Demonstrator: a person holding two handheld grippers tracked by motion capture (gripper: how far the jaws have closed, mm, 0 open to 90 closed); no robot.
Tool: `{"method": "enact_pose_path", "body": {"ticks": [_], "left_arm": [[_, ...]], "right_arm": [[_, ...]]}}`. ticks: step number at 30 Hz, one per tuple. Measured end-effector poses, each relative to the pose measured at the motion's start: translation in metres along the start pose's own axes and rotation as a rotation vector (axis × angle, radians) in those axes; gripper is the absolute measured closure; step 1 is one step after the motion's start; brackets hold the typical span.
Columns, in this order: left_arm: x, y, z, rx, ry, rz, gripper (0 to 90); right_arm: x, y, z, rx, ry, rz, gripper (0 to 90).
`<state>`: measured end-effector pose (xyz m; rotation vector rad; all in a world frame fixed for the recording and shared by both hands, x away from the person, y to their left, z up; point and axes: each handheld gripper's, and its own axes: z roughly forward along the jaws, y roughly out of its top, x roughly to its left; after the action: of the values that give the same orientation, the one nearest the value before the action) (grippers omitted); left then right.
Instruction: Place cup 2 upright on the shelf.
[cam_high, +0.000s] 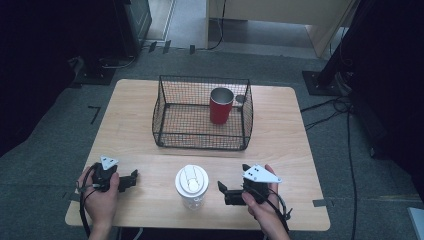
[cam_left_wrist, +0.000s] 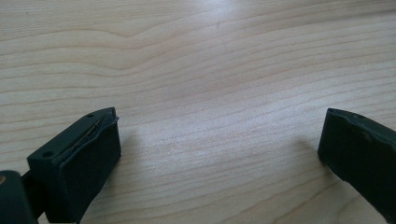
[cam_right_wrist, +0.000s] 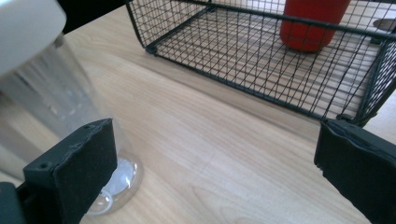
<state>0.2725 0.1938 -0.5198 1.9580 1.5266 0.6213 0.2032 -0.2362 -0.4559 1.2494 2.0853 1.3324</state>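
A clear plastic cup with a white lid (cam_high: 192, 187) stands upright near the table's front edge, between my two grippers. My left gripper (cam_high: 131, 179) rests on the wood left of it, open, with bare wood between its jaws (cam_left_wrist: 219, 140). To the cup's right my right gripper (cam_high: 223, 190) is open too; in its own view the cup (cam_right_wrist: 56, 93) stands just beyond its left jaw, and nothing is between the jaws (cam_right_wrist: 215, 163). A red cup (cam_high: 221, 105) stands upright inside the black wire basket (cam_high: 165, 107), at its back right.
The wooden table (cam_high: 280, 130) has bare wood around the basket on both sides. A small round grey thing (cam_high: 241, 99) lies behind the basket's right wall. Cables run over the grey floor (cam_high: 345, 150) at the right.
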Motion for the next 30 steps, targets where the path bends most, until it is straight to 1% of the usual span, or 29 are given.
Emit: {"method": "enact_pose_path", "body": {"ticks": [4,8,9,12,14,18,20,25,30], "left_arm": [[0.000,0.000,0.000,-0.002,0.000,-0.002,0.0],[0.000,0.000,0.000,0.000,0.000,0.000,0.0],[0.000,0.000,0.000,0.001,0.000,0.000,0.0],[0.000,0.000,0.000,0.001,0.000,0.001,0.0],[0.000,0.000,0.000,0.001,0.000,0.000,0.0],[0.000,0.000,0.000,0.001,0.000,0.000,0.0],[0.000,0.000,0.000,0.000,0.000,0.000,0.0],[0.000,0.000,0.000,0.000,-0.001,0.000,0.0],[0.000,0.000,0.000,0.000,-0.001,0.000,0.0]], "right_arm": [[0.003,-0.004,-0.002,0.000,0.018,0.002,0.0],[0.007,-0.005,-0.003,-0.001,0.032,-0.011,0.0],[0.008,-0.006,-0.003,0.002,0.035,-0.008,0.0],[0.011,-0.006,-0.003,0.004,0.050,-0.023,0.0],[0.014,-0.006,-0.002,0.008,0.066,-0.035,0.0],[0.019,-0.005,-0.002,0.007,0.102,-0.046,0.0],[0.021,-0.004,-0.002,0.007,0.109,-0.056,0.0],[0.025,-0.003,0.000,0.011,0.123,-0.063,0.0],[0.028,-0.002,0.003,0.007,0.139,-0.058,0.0]]}}
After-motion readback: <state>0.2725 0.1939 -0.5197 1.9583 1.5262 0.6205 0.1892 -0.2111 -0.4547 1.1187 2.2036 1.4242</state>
